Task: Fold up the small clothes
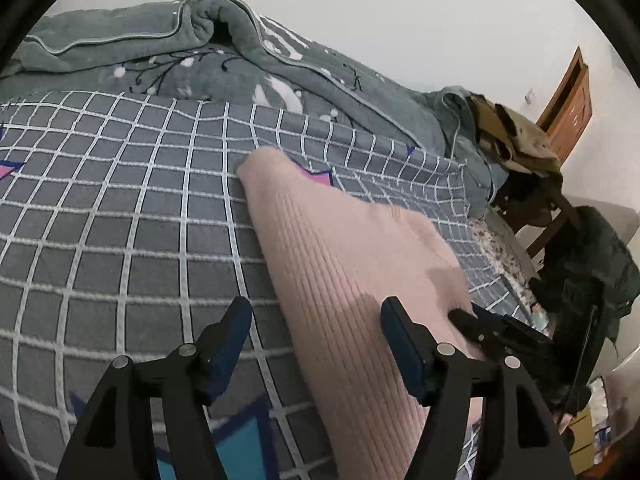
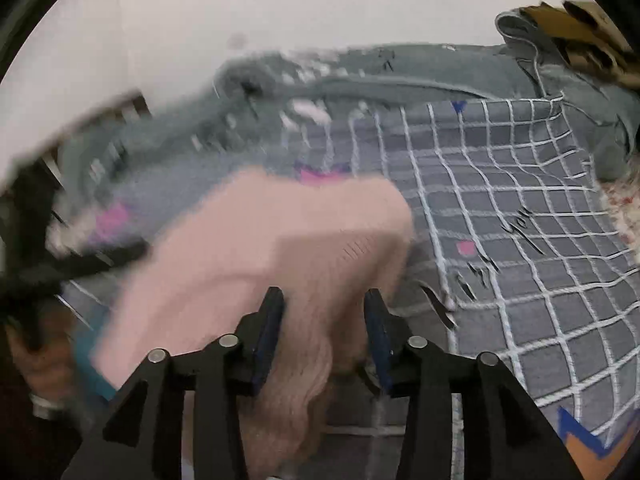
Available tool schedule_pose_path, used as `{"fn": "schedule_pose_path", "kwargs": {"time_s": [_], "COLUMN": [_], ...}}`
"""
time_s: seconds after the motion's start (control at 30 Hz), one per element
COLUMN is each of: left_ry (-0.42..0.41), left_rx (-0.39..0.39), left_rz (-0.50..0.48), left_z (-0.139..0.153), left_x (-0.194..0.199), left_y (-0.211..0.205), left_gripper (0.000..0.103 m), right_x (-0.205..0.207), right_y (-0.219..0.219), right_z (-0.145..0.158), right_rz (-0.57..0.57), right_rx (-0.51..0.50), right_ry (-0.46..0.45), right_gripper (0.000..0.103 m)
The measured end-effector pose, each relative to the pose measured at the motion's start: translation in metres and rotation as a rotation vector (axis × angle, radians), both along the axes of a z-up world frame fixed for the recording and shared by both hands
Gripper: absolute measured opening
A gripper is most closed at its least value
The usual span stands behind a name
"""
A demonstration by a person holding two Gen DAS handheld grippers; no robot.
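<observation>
A pink ribbed knit garment lies on the grey checked bed sheet. In the left wrist view my left gripper stands open just above the garment's near left edge, one finger over the sheet and the other over the knit, with nothing pinched. My right gripper shows as a black shape at the garment's right edge. The right wrist view is blurred: my right gripper is open, with a bunched fold of the pink garment lying between its fingers. The blurred left gripper is at the far left.
A rumpled grey-green blanket is heaped along the back of the bed. At the right stands a chair piled with tan and dark clothes. A wooden door is behind it. A person's hand shows at the lower left.
</observation>
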State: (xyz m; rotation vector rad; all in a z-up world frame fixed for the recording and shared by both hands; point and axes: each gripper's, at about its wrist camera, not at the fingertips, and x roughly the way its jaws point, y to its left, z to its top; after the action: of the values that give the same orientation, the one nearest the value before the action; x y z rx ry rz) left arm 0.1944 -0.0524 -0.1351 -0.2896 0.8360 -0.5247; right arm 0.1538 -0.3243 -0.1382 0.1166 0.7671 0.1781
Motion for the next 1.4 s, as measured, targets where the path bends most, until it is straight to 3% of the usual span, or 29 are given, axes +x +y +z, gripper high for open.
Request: {"fn": "schedule_pose_path", "kwargs": {"time_s": [0.1, 0.73, 1.0, 1.07, 1.2, 1.3, 1.33, 1.37, 1.4], "left_ry": [0.007, 0.021, 0.071, 0.084, 0.114, 0.130, 0.133, 0.136, 0.132], "left_rx": [0.025, 0.068, 0.026, 0.017, 0.003, -0.019, -0.030, -0.044, -0.050], "left_rz": [0.014, 0.034, 0.002, -0.009, -0.023, -0.035, -0.043, -0.050, -0.048], "left_z": [-0.003, -0.001, -0.009, -0.012, -0.020, -0.025, -0.026, -0.027, -0.027], "left_x": [-0.007, 0.004, 0.030, 0.036, 0.049, 0.056, 0.058, 0.059, 0.060], "left_y": [-0.003, -0.009, -0.012, -0.014, -0.018, -0.022, -0.023, -0.023, -0.023], "left_gripper": [0.068, 0.072, 0.072, 0.072, 0.072, 0.070, 0.064, 0.060, 0.056], "right_x": [-0.004, 0.015, 0.039, 0.047, 0.060, 0.066, 0.068, 0.069, 0.070], "right_y": [-0.017, -0.019, -0.023, -0.025, -0.031, -0.031, -0.033, -0.034, -0.036], "right_z": [-0.004, -0.002, -0.006, -0.011, -0.021, -0.024, -0.026, -0.027, -0.028], "right_rz": [-0.020, -0.052, -0.066, -0.079, -0.083, -0.074, -0.068, -0.061, -0.047], "right_rx": [0.068, 0.150, 0.178, 0.183, 0.261, 0.277, 0.297, 0.319, 0.350], "right_ry": [0.042, 0.056, 0.096, 0.116, 0.167, 0.179, 0.183, 0.187, 0.192], "right_gripper": [0.043, 0.054, 0.058, 0.065, 0.065, 0.065, 0.065, 0.063, 0.054]}}
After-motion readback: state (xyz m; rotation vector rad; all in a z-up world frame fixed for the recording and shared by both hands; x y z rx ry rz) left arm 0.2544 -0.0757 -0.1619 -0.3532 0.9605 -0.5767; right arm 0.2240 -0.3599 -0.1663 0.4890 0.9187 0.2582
